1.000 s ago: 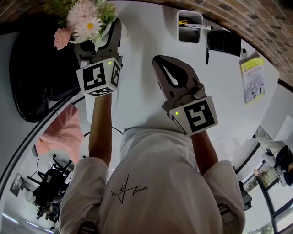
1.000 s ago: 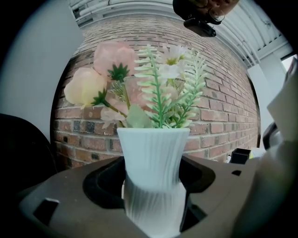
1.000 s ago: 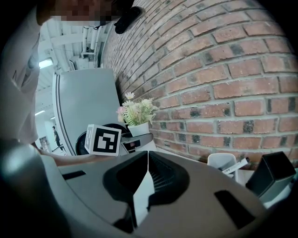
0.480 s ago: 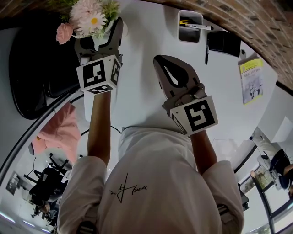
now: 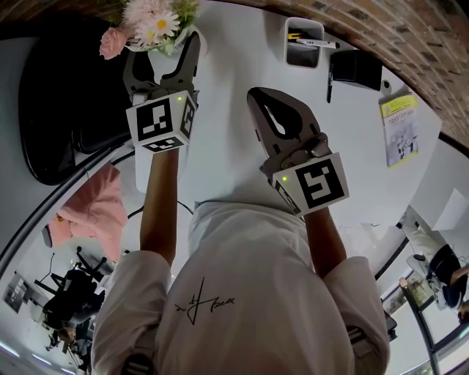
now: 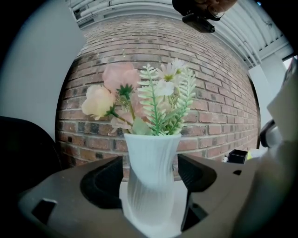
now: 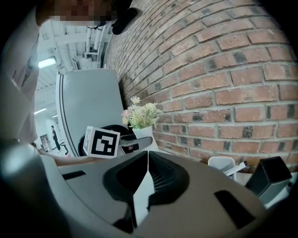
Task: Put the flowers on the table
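As left hand-held gripper (image 5: 163, 50) just opened wide around upright vase (image 6: 151, 160), flowers (image 5: 152, 20) point up.

The bench (image 5: 220, 110) is white, with a round edge. A white vase (image 6: 151, 181) of pink and white flowers (image 5: 150, 26) stands upright on it at the far left. To the right sits a small white box (image 5: 304, 42) with pens inside. Next comes a black box (image 5: 357, 69), with a black pen (image 5: 331, 82) just beside it. A yellow booklet (image 5: 399, 130) lies flat near the right edge.
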